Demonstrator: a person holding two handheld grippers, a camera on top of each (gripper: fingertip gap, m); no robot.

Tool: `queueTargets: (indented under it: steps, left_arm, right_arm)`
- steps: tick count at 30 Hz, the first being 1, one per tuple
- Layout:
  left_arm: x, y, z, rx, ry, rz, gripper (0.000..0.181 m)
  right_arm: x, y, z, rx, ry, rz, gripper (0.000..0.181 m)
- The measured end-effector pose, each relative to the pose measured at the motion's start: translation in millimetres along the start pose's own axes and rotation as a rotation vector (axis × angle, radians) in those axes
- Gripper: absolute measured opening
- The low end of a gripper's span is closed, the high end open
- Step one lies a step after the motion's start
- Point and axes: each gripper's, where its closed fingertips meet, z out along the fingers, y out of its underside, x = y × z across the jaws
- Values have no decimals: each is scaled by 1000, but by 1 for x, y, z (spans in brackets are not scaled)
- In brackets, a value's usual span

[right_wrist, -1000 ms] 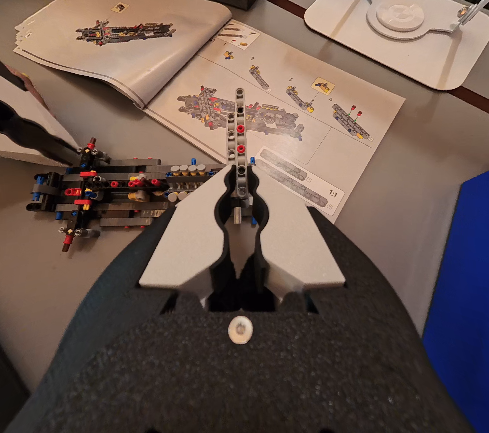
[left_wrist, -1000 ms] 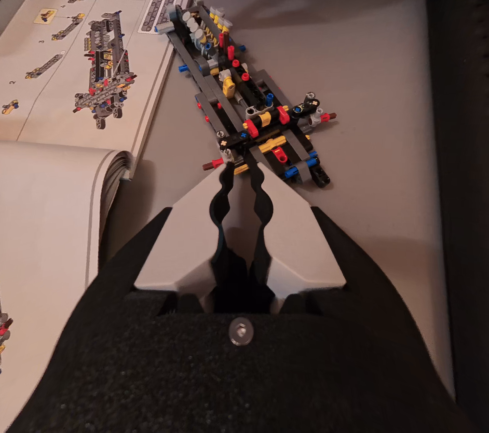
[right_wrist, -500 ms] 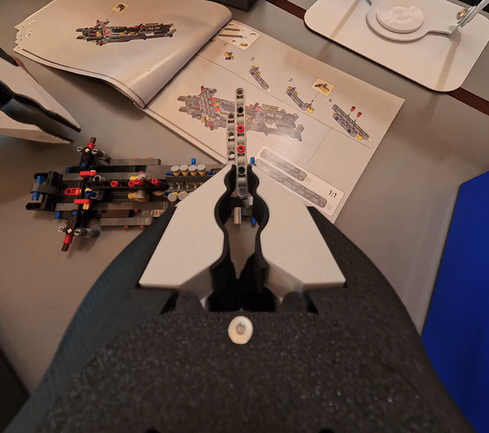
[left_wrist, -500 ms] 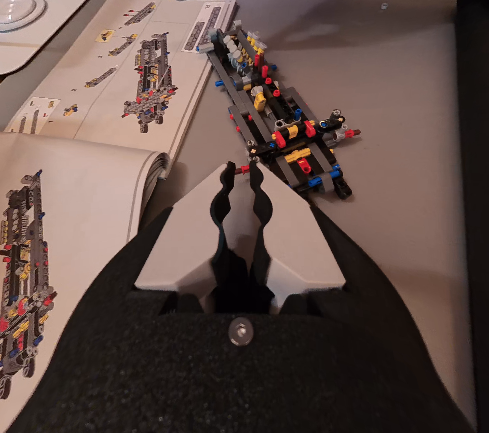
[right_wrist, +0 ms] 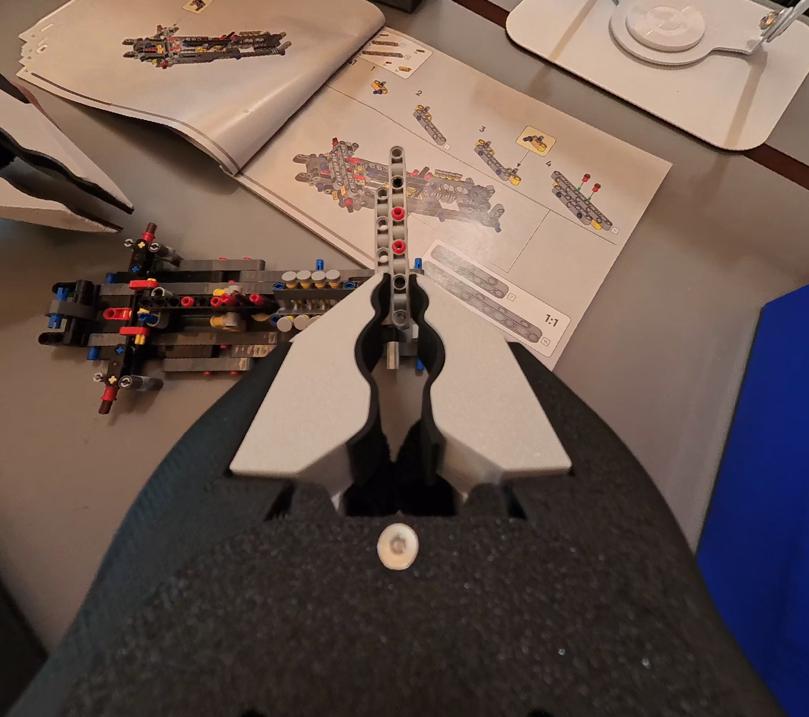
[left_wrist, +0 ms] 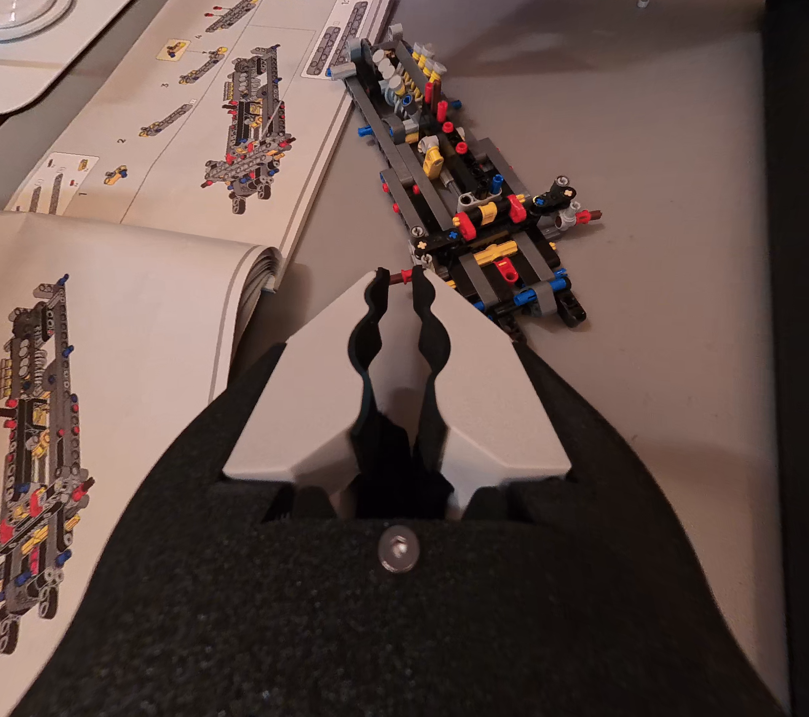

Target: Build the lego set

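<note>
In the left wrist view, the left gripper (left_wrist: pixel 397 276) hovers with its jaws slightly apart and empty, its tips just beside the near end of the long black, grey and yellow lego chassis (left_wrist: pixel 459 179) lying on the grey table (left_wrist: pixel 634 345). An open paper instruction booklet (left_wrist: pixel 184 135) lies beside the chassis.

In the right wrist view, the right gripper (right_wrist: pixel 397 280) is clamped on a light grey beam assembly with red pins (right_wrist: pixel 395 231), held up above the booklet (right_wrist: pixel 459 179). The chassis (right_wrist: pixel 175 310) lies to its left, and a white stand base (right_wrist: pixel 656 52) sits farther back.
</note>
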Motion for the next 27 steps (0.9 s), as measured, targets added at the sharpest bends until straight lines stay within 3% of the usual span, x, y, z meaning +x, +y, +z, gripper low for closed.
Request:
queueTargets:
  steps: [22,27]
  left_arm:
    - [0,0,0,-1,-1,-1,9]
    - [-3,-1,-2,4,-11,-3,9]
  right_arm:
    - [-1,1,1,-8,-2,-6,7]
    - [-5,-10,-4,55,-6,-32,6]
